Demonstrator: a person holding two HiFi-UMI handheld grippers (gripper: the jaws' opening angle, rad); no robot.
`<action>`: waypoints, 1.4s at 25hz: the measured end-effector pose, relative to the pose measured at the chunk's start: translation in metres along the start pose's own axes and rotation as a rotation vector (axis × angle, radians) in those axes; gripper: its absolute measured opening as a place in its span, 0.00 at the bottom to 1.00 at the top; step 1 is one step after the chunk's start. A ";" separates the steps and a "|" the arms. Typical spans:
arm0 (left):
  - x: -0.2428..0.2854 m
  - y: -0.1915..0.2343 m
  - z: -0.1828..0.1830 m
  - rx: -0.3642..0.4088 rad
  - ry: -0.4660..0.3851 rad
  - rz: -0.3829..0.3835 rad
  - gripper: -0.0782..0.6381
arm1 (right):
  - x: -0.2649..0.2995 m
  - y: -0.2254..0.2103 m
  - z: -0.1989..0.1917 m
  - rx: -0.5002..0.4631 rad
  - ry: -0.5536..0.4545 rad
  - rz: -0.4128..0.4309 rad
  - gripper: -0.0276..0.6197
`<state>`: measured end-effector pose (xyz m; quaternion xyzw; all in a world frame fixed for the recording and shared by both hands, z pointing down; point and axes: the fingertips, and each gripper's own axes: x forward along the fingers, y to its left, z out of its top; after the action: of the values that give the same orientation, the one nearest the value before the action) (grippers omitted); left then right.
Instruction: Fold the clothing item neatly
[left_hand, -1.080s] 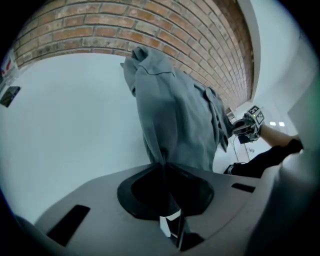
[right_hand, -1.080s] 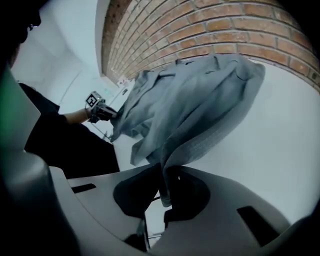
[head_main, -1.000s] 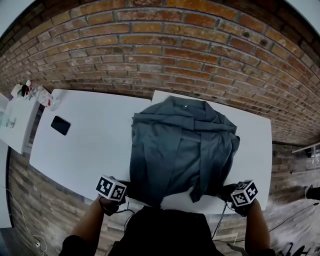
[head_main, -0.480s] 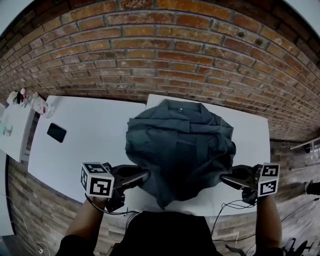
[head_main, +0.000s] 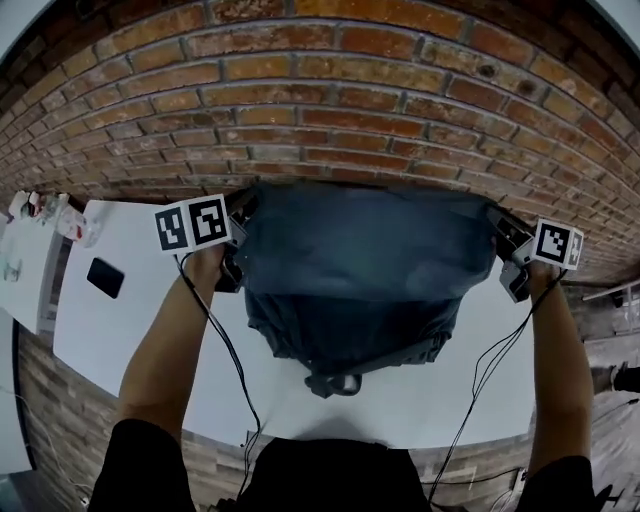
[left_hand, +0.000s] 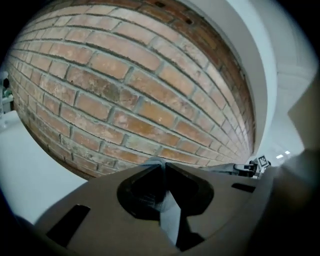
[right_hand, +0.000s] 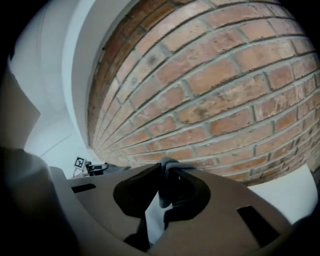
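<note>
Head view: a soft, creased grey shirt (head_main: 370, 280) hangs spread at 12 o'clock over the white table (head_main: 140, 330), arms (head_main: 170, 350) outstretched. Left gripper view: left gripper (left_hand: 162, 166) fingers clench thin cloth. Right gripper view: right gripper (right_hand: 163, 169) fingers pinch a bunched fold.

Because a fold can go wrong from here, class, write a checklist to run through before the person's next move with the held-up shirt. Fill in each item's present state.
1. Left gripper jaws shut on the shirt: ok.
2. Right gripper jaws shut on the shirt: ok.
3. Top edge spread between the two grippers: ok.
4. Lower part hanging smooth: not ok, bunched at the bottom.
5. Shirt fully off the table: cannot tell.
6. Phone apart from the shirt: ok.
</note>
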<state>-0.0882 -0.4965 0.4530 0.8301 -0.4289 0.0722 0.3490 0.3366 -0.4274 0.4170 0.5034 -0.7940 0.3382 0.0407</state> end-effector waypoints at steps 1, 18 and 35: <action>0.013 0.010 -0.002 0.019 0.020 0.031 0.15 | 0.006 -0.021 0.002 0.022 0.007 -0.064 0.09; 0.000 0.040 -0.075 0.541 0.141 0.095 0.48 | 0.005 -0.028 -0.134 -0.476 0.301 -0.134 0.36; -0.083 -0.037 -0.341 1.202 0.753 -0.439 0.60 | -0.047 0.056 -0.359 -1.158 0.876 0.135 0.45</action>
<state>-0.0506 -0.2089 0.6535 0.8637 0.0090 0.5027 -0.0359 0.2145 -0.1685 0.6463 0.1699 -0.7859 0.0362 0.5935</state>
